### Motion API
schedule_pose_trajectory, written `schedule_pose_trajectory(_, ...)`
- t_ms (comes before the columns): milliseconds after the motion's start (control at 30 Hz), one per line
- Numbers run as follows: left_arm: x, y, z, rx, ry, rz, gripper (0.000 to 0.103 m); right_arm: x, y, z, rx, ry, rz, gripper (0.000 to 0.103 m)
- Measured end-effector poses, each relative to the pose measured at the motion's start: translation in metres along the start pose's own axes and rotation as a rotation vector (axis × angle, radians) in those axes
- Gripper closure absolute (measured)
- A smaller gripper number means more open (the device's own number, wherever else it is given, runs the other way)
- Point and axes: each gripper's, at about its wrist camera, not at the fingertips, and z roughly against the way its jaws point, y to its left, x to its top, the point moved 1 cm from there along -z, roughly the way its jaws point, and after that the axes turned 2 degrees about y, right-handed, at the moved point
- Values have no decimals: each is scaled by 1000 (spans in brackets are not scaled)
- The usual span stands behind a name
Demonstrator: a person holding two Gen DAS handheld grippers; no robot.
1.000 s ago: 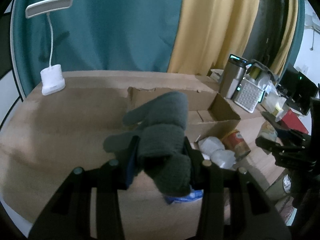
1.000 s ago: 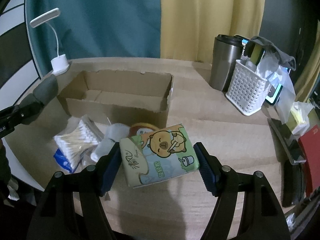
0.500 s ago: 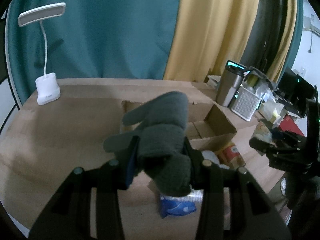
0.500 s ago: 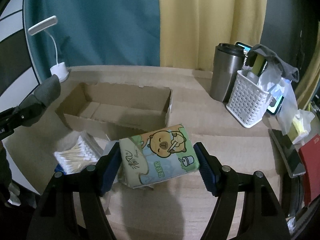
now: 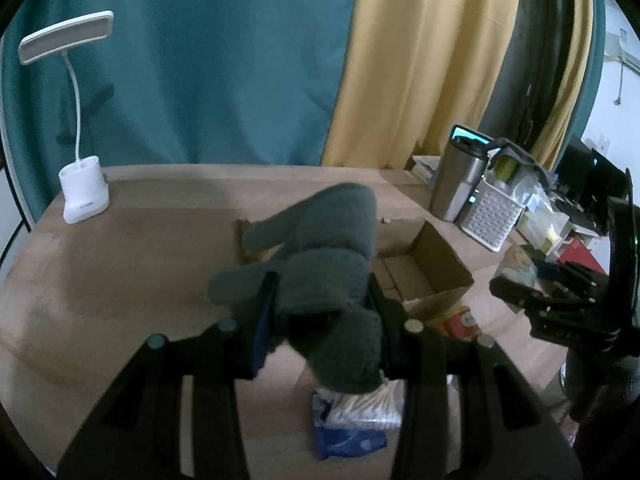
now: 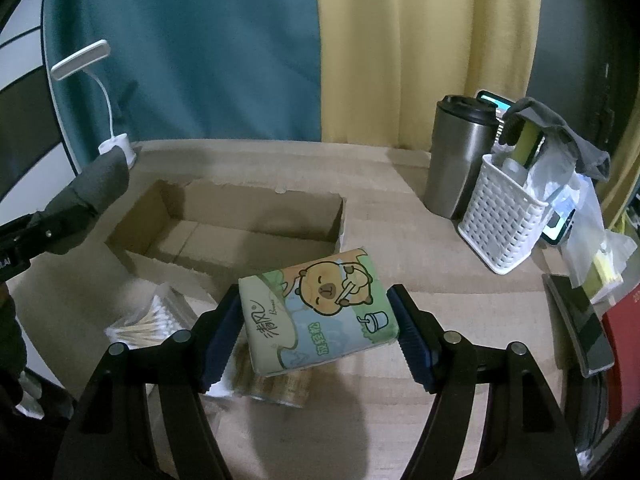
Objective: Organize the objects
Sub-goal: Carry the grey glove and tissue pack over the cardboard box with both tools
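Left gripper [image 5: 320, 312]: clamped on a grey knitted glove [image 5: 328, 264], held clear of the wooden table [image 5: 120, 264], cuff drooping toward 6 o'clock, fingers pointing toward 12. Right gripper [image 6: 316, 320]: clamped across the short sides of a tissue pack [image 6: 320, 308] printed with a cartoon animal, likewise lifted off the table.

Changes over the last second: both loads carried higher and somewhat back from the clutter. In the left wrist view, cardboard box [image 5: 420, 268] now further up the frame at 2 o'clock of the glove, blue-and-white bag of cotton swabs [image 5: 356, 420] newly exposed at 6 o'clock. In the right wrist view, more of the open box interior [image 6: 240, 236] visible at 11 o'clock of the pack; swabs shifted to 9 o'clock, a small tin [image 6: 280, 384] partly hidden beneath the pack at 6 o'clock. Grip on both items unchanged.

Assessment: pick-up stage judged complete for both items; transport stage under way. Box appears empty and open-topped, the likely destination. Swabs, tin and other small items remain on the table beside the box, so task judged early.

Background, untouched: desk lamp [image 5: 80, 184] at 10 o'clock, steel tumbler [image 6: 456, 156] and white basket [image 6: 500, 216] at 2 o'clock.

Risk noted: limp glove may snag the box wall on entry.
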Motion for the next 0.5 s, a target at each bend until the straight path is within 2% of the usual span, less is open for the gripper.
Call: schedule_pose_trajectory(500,12,-2,-23,-12,15,-1,61,18,-8,-20,17,6,-14,28)
